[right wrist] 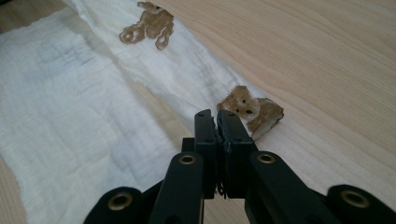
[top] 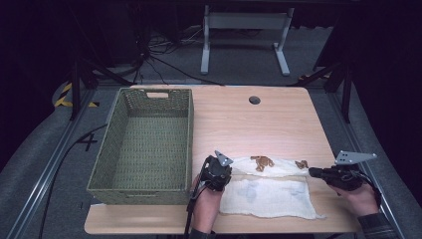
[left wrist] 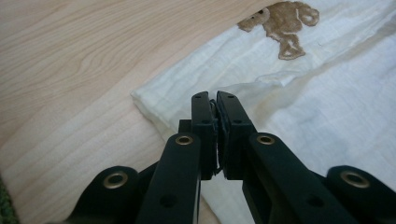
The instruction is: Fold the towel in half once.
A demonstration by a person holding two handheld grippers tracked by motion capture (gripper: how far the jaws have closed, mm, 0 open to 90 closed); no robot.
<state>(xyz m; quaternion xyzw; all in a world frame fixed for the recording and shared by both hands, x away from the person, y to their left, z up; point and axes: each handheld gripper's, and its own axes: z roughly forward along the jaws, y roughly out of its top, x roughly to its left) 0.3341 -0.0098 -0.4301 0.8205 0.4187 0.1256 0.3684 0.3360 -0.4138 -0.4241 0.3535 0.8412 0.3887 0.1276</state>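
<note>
Wooden table, pale grain, rounded corners, a small dark hole near its far edge.

Green woven basket on the table's left part, long side running away from the person, a handle slot in its far wall.

White cloth spread on the near right part of the table, just right of the basket and not touching it as far as I can tell. Its far edge is folded toward the person, making a doubled strip along the back. Brown bear prints on that strip: one near the middle, another at the right corner. Faint bluish marks on the flat near part.

Left gripper at the cloth's far left corner, held in the person's left hand. In the left gripper view the jaws are pinched together on the folded edge of the cloth, fabric caught between the pads.

Right gripper at the far right corner, in the right hand. In the right gripper view the jaws are clenched, a sliver of cloth between them, just beside the corner bear print.
</note>
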